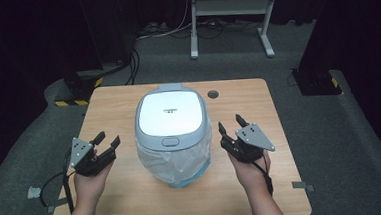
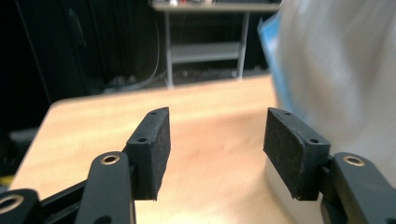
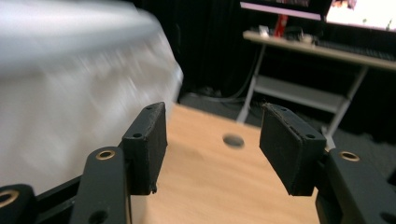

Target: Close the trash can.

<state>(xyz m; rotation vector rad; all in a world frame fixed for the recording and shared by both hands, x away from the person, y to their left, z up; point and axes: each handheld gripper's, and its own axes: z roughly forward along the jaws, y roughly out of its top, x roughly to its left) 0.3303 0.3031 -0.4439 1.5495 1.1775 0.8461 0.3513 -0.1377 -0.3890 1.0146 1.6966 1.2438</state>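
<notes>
While both my hands hover low over the wooden table (image 1: 134, 201), a rounded bin (image 1: 172, 133) sits at its middle between them: smooth pale-grey lid with a white glossy panel, and crinkled translucent plastic bagging the body, blue showing at the base. My left gripper (image 1: 107, 140) stands just beside its left flank, my right gripper (image 1: 231, 123) just beside its right; each pair of flat black rubber pads is about half spread with only bare tabletop between. Neither touches the bin. Open wood lies toward every table edge. Beyond, dark carpet, black curtains and a white metal desk frame (image 1: 230, 7).
</notes>
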